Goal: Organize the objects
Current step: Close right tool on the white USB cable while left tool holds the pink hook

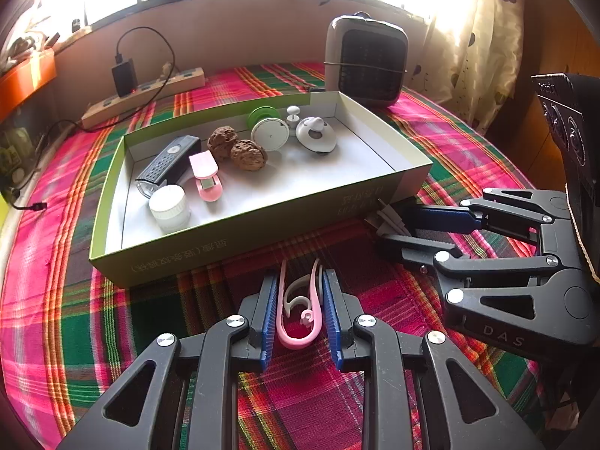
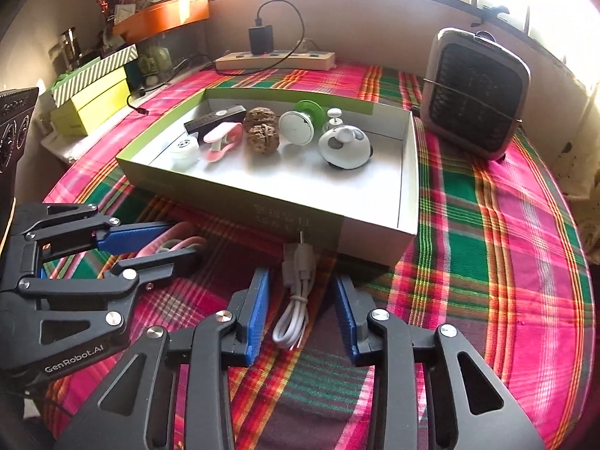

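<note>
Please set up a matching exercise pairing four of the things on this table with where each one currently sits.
Things:
1. pink clip
2. white USB cable
3. two walnuts
4. small fan heater

Places:
A. inside the green box
B. on the plaid cloth behind the box's far corner
C. between the fingers of the left gripper
D. on the cloth between the open fingers of the right gripper

Pairs: 1-C, 2-D, 3-A, 4-B
</note>
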Demonstrator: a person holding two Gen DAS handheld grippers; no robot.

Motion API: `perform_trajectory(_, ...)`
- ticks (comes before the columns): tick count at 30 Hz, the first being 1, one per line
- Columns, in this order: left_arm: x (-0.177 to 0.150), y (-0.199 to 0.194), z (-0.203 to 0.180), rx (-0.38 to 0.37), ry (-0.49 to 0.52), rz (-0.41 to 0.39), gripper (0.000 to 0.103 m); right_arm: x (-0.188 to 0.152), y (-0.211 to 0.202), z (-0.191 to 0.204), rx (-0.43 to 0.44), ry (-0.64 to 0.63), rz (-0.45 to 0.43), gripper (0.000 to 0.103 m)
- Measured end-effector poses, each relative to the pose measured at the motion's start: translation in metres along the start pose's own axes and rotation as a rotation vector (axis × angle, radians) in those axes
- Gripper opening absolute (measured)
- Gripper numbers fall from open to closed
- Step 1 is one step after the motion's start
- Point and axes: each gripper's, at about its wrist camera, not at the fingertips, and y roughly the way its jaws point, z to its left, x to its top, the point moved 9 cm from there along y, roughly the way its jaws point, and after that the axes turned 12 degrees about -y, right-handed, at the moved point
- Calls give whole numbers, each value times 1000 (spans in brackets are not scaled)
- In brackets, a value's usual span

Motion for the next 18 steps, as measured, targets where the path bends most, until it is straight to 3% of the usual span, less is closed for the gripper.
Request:
perform_trajectory(7,0,0,0,0,0,0,21,0,0,-4,-8,12,-1,20)
perform_trajectory(18,0,0,0,6,3,-1,21,0,0,-4,-3,15,-2,19)
